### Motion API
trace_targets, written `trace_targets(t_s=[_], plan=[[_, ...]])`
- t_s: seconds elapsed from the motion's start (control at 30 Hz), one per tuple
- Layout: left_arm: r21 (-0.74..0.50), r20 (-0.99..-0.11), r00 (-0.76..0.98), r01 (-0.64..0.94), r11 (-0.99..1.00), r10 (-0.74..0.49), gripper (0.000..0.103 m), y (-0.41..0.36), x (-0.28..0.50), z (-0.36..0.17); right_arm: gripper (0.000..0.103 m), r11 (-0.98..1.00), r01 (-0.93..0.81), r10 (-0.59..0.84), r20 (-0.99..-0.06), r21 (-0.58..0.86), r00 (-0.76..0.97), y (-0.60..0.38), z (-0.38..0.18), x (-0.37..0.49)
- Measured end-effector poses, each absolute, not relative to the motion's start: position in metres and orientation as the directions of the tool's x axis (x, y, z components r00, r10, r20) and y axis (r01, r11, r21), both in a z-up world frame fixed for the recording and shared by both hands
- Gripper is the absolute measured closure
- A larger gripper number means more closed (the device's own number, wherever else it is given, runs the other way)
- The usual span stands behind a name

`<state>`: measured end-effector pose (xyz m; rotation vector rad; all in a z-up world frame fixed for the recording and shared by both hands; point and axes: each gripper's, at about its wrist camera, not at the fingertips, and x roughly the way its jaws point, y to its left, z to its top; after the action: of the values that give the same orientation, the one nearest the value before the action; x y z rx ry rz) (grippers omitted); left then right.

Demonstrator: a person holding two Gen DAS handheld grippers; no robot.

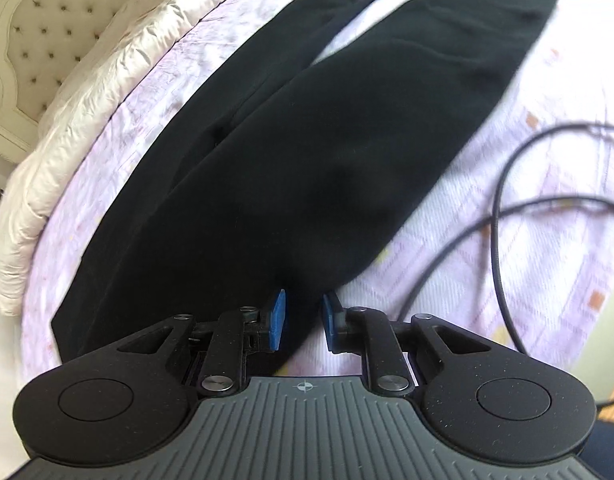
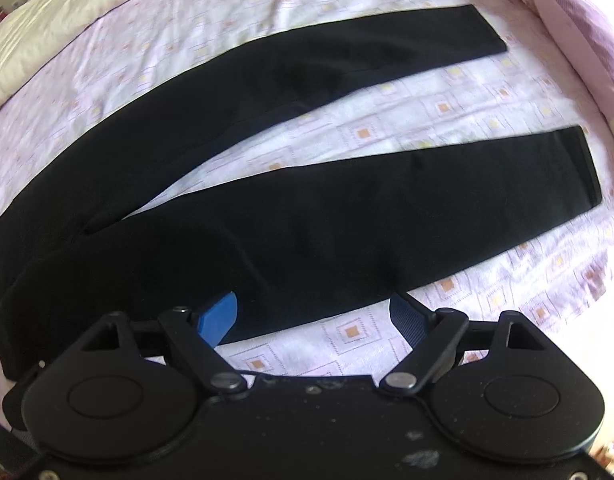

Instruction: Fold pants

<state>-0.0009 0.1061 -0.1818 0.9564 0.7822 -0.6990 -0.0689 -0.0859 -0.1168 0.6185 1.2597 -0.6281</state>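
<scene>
Black pants lie flat on a pink patterned bedsheet, both legs spread apart and reaching to the right. In the left wrist view the pants stretch away from the waist end. My left gripper is open, its blue pads straddling the near corner of the waistband edge, which lies between them. My right gripper is wide open just above the near edge of the closer leg, with its blue pads at the fabric's edge.
A cream quilted duvet and a tufted headboard lie beyond the pants. A black cable loops over the sheet to the right of the left gripper. A lilac pillow sits at the far right.
</scene>
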Motion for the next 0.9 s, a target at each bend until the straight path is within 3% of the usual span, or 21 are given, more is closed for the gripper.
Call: trace_targets(t_s=[0.27, 0.43, 0.7, 0.83, 0.9], plan=[[0.222, -0.899, 0.385, 0.809, 0.544, -0.206, 0.083, 0.097, 0.056, -0.163, 0.015, 0.516, 0.856, -0.183, -0.972, 0.031, 0.146, -0.129, -0.139, -0.112], [0.052, -0.933, 0.281, 0.725, 0.687, -0.226, 0.084, 0.108, 0.086, -0.154, 0.015, 0.369, 0.929, -0.197, -0.973, 0.040, 0.121, -0.173, -0.160, -0.145], [0.064, -0.944, 0.290, 0.624, 0.779, -0.155, 0.085, 0.104, 0.092, -0.141, 0.015, 0.240, 0.963, -0.108, -0.982, 0.127, 0.156, -0.232, -0.210, -0.167], [0.061, -0.944, 0.299, 0.576, 0.815, -0.140, 0.088, 0.106, 0.089, -0.135, 0.039, 0.125, 0.956, -0.046, -0.961, 0.264, 0.271, -0.258, -0.225, -0.180], [0.059, -0.941, 0.307, 0.561, 0.826, -0.141, 0.090, 0.108, 0.090, -0.127, 0.057, 0.097, 0.958, -0.049, -0.960, 0.269, 0.275, -0.266, -0.220, -0.184]])
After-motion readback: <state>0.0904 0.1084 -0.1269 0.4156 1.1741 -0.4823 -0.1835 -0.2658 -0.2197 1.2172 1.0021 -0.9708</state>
